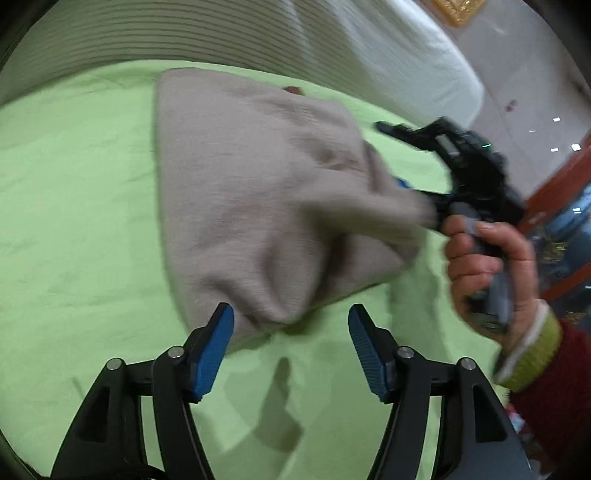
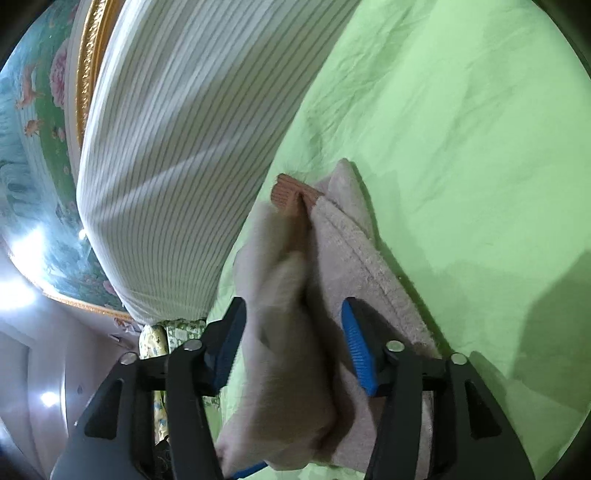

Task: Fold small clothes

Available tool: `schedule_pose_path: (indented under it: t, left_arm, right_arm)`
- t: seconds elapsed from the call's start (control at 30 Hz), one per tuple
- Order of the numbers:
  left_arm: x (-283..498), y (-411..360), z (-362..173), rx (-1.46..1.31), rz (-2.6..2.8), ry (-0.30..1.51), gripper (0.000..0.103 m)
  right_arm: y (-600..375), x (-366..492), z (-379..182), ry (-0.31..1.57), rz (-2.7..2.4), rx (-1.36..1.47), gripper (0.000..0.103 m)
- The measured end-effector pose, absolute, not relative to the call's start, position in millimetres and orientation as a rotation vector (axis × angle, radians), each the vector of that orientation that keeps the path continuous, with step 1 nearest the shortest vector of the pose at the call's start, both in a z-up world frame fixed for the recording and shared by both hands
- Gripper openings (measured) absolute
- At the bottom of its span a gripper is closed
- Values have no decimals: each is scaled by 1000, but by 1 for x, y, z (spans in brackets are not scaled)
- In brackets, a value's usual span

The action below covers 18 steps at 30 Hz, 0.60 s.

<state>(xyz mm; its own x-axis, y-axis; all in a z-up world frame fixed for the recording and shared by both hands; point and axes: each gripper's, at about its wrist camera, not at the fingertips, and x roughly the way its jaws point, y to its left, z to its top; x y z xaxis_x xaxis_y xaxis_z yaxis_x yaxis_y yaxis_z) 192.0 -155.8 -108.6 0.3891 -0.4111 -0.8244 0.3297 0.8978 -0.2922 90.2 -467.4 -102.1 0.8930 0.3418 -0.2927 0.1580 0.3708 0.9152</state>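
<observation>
A small beige knitted garment (image 1: pixel 258 206) lies on the green sheet (image 1: pixel 74 221), its right part lifted and blurred. My left gripper (image 1: pixel 291 328) is open at the garment's near edge, with its left pad (image 1: pixel 218 343) against the fabric. My right gripper (image 1: pixel 424 199) holds the lifted corner at the right. In the right wrist view the beige fabric (image 2: pixel 291 332) hangs bunched between the fingers of the right gripper (image 2: pixel 295 343), which stand apart. A pink ribbed cuff (image 2: pixel 291 192) shows at the garment's far end.
A white striped pillow or duvet (image 1: pixel 184 33) lies along the far edge of the bed and also shows in the right wrist view (image 2: pixel 177 147). A gold-framed floral picture (image 2: pixel 44 110) is behind it. The floor (image 1: pixel 535 74) lies to the right.
</observation>
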Motion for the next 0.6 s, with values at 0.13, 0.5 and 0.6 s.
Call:
schedule_pose_path:
  t: [0.13,0.5,0.6]
  left_arm:
    - [199,-162,-121,-23,-419,1064,65]
    - [203,-175,-141,126,-339,1025,65]
    - [200,-178,-140,126,-352,1023,64]
  right_arm:
    - [-464,93,-96,491,117,1169,62]
    - [-433,155,-56,691,32,724,41]
    - [-425,167,-32,698,54,592,16]
